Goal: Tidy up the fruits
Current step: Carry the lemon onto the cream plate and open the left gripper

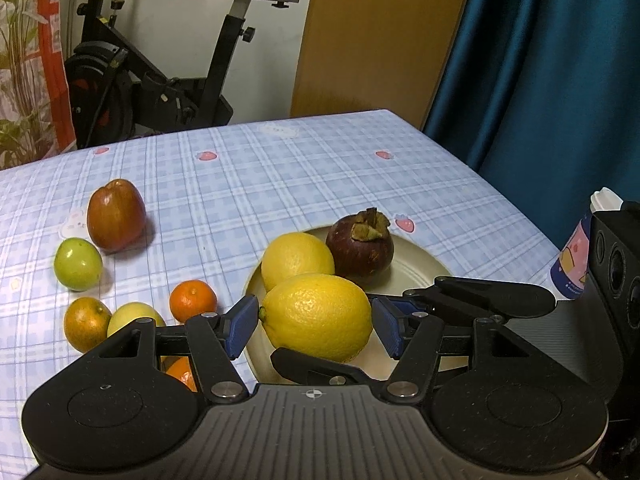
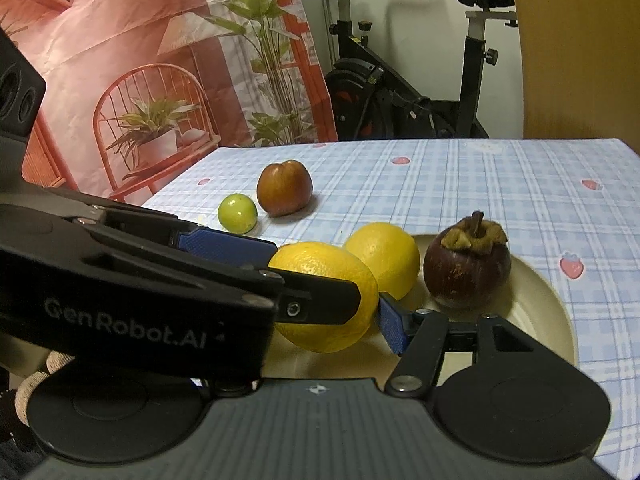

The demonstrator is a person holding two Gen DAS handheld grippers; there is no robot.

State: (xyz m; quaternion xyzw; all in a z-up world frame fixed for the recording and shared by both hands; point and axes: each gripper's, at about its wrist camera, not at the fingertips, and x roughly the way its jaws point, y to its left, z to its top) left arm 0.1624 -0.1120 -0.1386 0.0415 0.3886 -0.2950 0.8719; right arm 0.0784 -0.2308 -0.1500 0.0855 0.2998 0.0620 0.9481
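A cream plate [image 1: 424, 272] holds two lemons and a dark mangosteen [image 1: 360, 246]. My left gripper [image 1: 316, 326] is open, its blue pads on either side of the near lemon [image 1: 316, 316], with small gaps. The far lemon [image 1: 296, 258] lies behind it. In the right wrist view the same near lemon [image 2: 320, 280], far lemon [image 2: 386, 258], mangosteen [image 2: 466, 266] and plate [image 2: 548, 312] show. My right gripper [image 2: 344, 320] is mostly hidden by the left gripper body; one blue pad [image 2: 392, 330] shows beside the lemon.
On the checked tablecloth left of the plate lie a red apple [image 1: 116, 214], a green fruit [image 1: 78, 264], a mandarin [image 1: 193, 300], an orange-green citrus [image 1: 86, 323] and a yellow fruit [image 1: 134, 316]. A printed bottle [image 1: 576, 256] stands at the right. An exercise bike stands behind the table.
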